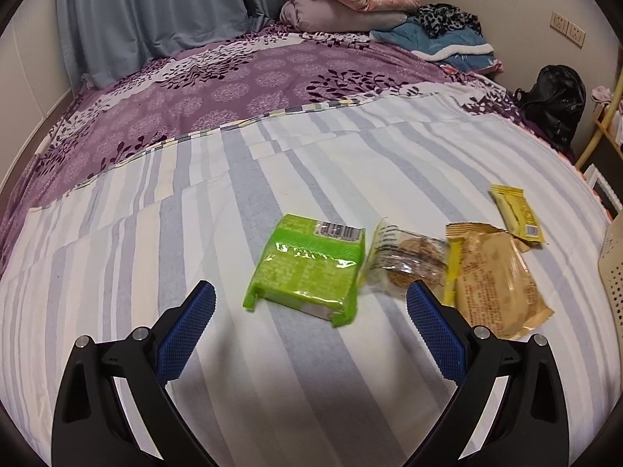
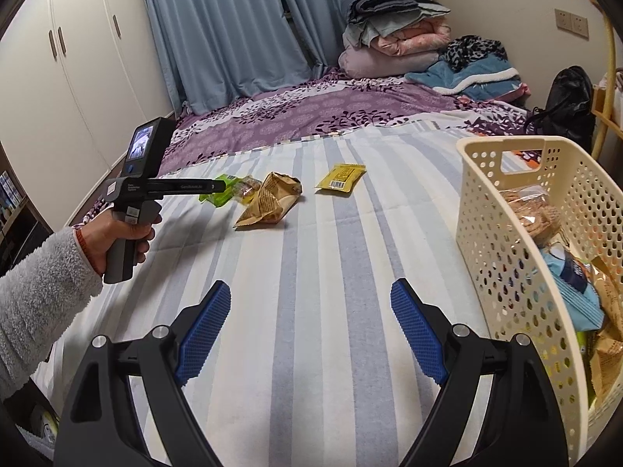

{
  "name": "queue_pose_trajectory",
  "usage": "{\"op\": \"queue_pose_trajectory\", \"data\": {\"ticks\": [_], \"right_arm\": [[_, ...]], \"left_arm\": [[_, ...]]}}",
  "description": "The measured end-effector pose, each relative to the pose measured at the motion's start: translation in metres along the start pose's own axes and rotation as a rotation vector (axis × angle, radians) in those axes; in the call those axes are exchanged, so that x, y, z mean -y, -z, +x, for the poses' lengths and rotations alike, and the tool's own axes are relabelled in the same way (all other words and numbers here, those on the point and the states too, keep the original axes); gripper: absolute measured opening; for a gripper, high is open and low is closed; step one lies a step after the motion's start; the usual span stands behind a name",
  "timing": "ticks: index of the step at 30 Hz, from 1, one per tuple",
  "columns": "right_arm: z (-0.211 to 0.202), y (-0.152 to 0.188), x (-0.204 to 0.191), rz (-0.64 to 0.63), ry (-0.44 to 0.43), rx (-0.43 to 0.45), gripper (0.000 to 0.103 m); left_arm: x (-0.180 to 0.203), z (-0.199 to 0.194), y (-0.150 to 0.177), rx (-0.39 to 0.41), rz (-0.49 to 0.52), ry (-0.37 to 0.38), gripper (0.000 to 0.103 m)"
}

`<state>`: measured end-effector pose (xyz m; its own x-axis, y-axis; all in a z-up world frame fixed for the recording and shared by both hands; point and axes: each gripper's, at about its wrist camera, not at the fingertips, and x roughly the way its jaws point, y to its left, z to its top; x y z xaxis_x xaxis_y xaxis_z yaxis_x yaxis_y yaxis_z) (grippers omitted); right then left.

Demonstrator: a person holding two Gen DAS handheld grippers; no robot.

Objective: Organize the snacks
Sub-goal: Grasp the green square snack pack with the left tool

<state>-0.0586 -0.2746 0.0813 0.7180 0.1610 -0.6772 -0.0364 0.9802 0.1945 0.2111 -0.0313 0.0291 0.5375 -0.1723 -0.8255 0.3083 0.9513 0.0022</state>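
Loose snacks lie on the striped bedsheet: a green packet [image 1: 307, 266] [image 2: 219, 188], a clear cookie wrapper [image 1: 409, 262], a tan bag [image 1: 496, 278] [image 2: 272, 198] and a small yellow packet [image 1: 518, 212] [image 2: 340, 177]. My left gripper [image 1: 311, 295] is open, its blue pads [image 1: 192, 323] on either side of the green packet's near edge, not touching it. My right gripper [image 2: 309, 292] is open over bare sheet with nothing between its pads. To its right stands a cream perforated basket [image 2: 502, 210] holding several snack bags. The left gripper's body, held by a hand in a grey fleece sleeve [image 2: 35, 284], shows in the right wrist view.
Folded blankets [image 2: 397, 46] and clothes are piled at the bed's head on a purple floral cover [image 1: 233, 81]. Blue curtains [image 2: 226, 27] hang behind, white wardrobe doors [image 2: 70, 54] stand left. A black bag [image 1: 557, 101] sits off the bed's right side.
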Motion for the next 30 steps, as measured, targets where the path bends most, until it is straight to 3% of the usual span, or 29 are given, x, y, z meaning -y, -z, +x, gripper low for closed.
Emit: {"op": "queue_pose_trajectory", "data": {"ticks": [5, 13, 16, 18, 30], "right_arm": [[0.014, -0.003, -0.007, -0.015, -0.007, -0.025, 0.084], [0.031, -0.004, -0.017, -0.034, -0.014, -0.060, 0.084], [0.036, -0.004, -0.020, -0.040, -0.015, -0.070, 0.084], [0.041, -0.007, -0.022, -0.035, -0.026, -0.079, 0.084], [0.107, -0.051, -0.043, -0.057, -0.058, -0.091, 0.084]], "left_arm": [[-0.003, 0.015, -0.006, -0.025, 0.024, 0.009, 0.100], [-0.005, 0.031, -0.010, -0.037, 0.045, 0.068, 0.078], [-0.003, 0.034, -0.010, -0.036, 0.064, 0.066, 0.077], [-0.003, 0.036, -0.009, -0.034, 0.068, 0.057, 0.067], [-0.021, 0.007, 0.007, 0.028, -0.026, 0.081, 0.066]]}}
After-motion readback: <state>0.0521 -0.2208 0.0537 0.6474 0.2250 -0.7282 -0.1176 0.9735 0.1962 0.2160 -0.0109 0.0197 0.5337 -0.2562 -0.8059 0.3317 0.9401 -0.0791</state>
